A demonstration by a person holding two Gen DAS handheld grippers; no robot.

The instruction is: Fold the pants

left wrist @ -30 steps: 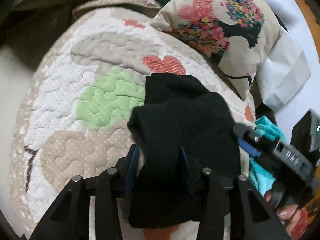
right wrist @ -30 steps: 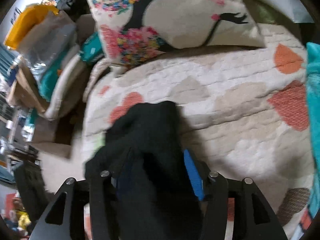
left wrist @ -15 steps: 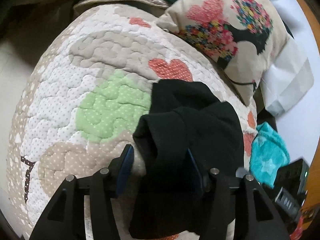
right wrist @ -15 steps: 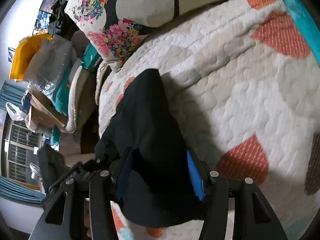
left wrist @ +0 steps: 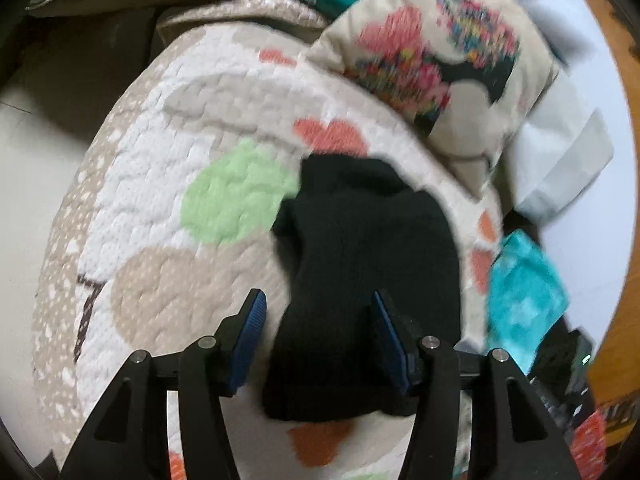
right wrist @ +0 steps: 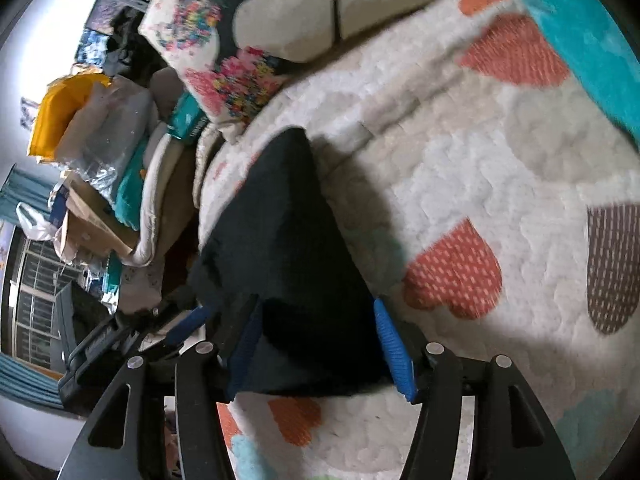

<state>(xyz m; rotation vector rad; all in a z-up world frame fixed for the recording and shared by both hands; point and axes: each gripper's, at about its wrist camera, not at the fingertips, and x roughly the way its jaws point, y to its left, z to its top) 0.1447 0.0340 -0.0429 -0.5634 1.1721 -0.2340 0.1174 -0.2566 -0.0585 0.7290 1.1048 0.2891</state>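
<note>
Black pants [left wrist: 360, 232] lie folded in a compact bundle on the quilted bed cover [left wrist: 160, 184]. My left gripper [left wrist: 318, 298] hovers over their near end, open: bare quilt shows between its left pad and the cloth. The right wrist view shows the same pants [right wrist: 280, 220] running away from my right gripper [right wrist: 317, 306]. Its jaws are opening, with the near end of the bundle between them and the blue pads at the cloth's sides. One finger of the left gripper [right wrist: 180, 326] shows at that view's lower left.
A floral pillow [left wrist: 440, 60] leans at the far side of the bed cover. A teal cloth [left wrist: 524, 292] lies to the right of the pants. The bed cover drops off on the left towards bags and boxes [right wrist: 80, 140] on the floor.
The left jaws have spread and let go of the pants' near end. The right gripper has rolled and swung across the bed, and its jaws have widened a little around the bundle.
</note>
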